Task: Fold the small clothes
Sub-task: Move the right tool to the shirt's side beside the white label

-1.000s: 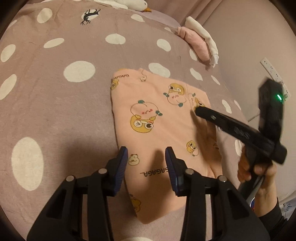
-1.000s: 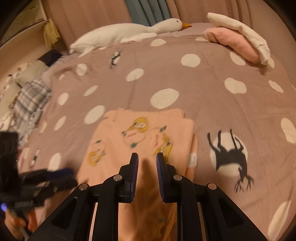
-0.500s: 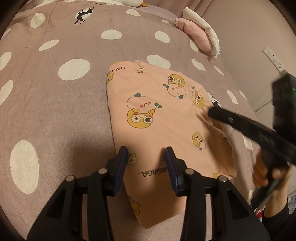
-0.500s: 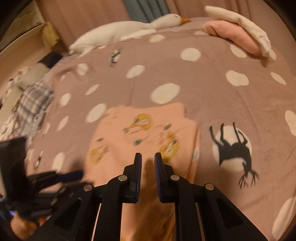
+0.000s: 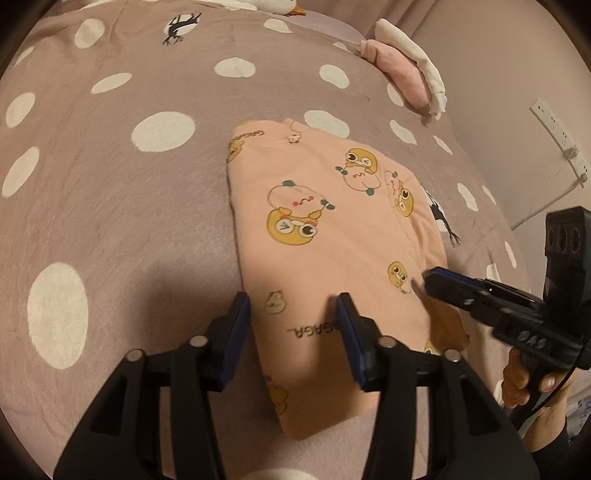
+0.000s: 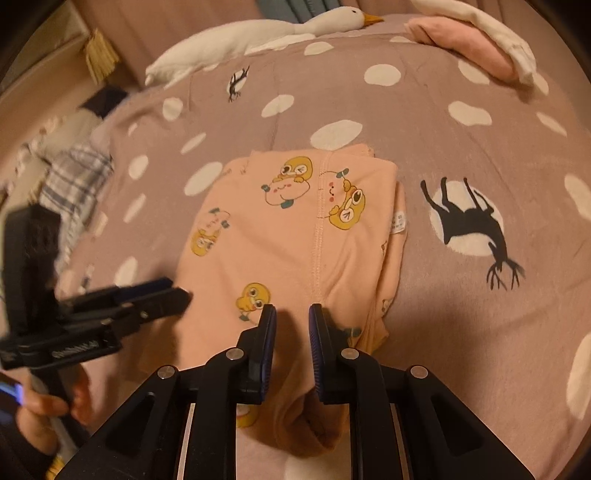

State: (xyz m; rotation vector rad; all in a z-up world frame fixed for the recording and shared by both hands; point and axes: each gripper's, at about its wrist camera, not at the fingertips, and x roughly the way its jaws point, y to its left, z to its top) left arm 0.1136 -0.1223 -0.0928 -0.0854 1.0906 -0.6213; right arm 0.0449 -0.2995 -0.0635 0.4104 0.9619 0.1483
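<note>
While folded flat, peach cartoon-print garment (image 5: 332, 236) lies between parted, empty fingers (image 5: 240, 314).

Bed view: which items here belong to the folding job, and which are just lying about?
Job:
peach printed garment
left gripper, open
right gripper, narrowly open

Lying about:
goose plush
pink and white bundle
plaid cloth
power strip

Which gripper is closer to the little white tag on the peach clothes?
Right. The right gripper hangs just below the tag, over the same side of the clothes; the left gripper is across at the opposite edge.
</note>
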